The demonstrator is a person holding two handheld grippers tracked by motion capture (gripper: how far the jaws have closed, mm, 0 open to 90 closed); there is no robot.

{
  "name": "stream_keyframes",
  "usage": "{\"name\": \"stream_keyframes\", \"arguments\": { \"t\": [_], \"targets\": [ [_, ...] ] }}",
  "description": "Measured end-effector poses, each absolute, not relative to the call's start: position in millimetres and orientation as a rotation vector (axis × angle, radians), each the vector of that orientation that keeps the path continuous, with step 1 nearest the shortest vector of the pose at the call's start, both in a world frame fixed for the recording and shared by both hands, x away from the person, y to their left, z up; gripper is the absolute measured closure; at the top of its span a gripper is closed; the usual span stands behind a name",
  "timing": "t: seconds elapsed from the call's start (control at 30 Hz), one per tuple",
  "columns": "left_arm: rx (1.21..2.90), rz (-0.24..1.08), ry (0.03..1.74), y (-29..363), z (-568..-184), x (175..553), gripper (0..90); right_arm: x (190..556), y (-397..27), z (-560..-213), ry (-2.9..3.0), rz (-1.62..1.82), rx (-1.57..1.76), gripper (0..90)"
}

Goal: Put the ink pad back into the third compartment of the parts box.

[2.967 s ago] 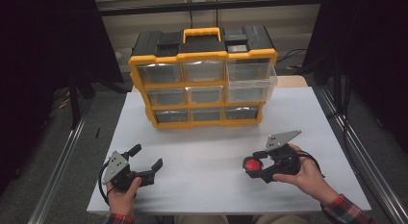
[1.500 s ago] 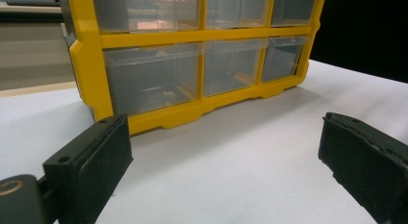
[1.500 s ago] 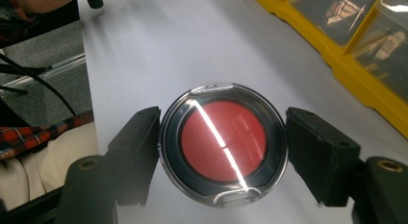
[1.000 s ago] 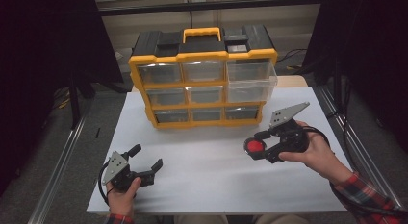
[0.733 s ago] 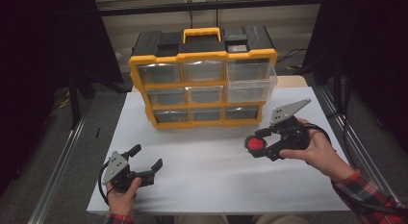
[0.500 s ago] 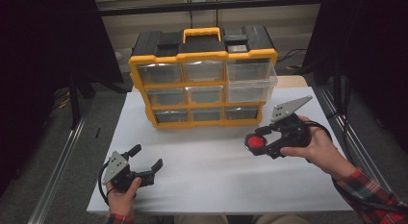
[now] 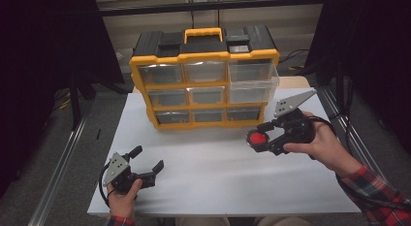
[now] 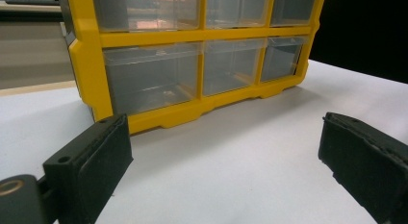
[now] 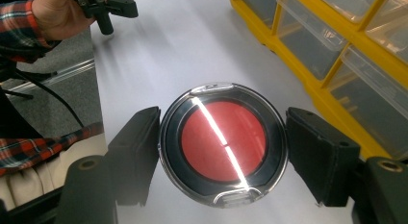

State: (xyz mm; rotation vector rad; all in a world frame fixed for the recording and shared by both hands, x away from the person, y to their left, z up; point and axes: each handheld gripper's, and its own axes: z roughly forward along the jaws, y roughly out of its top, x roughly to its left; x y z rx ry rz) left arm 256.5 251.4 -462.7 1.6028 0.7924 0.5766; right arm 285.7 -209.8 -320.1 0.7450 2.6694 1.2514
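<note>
Red under a clear lid, the round case [image 9: 223, 143] sits clamped between the fingers [image 9: 137, 152] of your right gripper [image 7: 264, 137], one pad on each side of its black rim. You hold it raised off the white desk [image 7: 218, 172], over the right half, just in front of the yellow drawer organizer [image 7: 206, 80] at the far edge. That organizer's upper right drawer [image 7: 253, 78] stands pulled out. Your left gripper [image 7: 145, 163] rests near the front left corner, its fingers [image 8: 96, 161] spread wide with nothing between them, pointing toward the organizer's lower drawers.
</note>
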Motion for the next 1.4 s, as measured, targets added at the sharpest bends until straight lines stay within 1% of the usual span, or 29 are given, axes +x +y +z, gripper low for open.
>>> {"name": "stream_keyframes", "arguments": {
  "t": [1.1, 1.4],
  "targets": [
    [1.609, 0.570, 0.783, 250.8, -463.0, 256.7, 3.8, 295.3, -207.7, -292.7, 2.679, 1.261, 0.718, 30.1],
    [1.599, 0.574, 0.804, 250.2, -463.4, 256.3, 3.8, 296.8, -205.7, -284.3, 2.687, 1.239, 0.698, 30.0]
  ]
}}
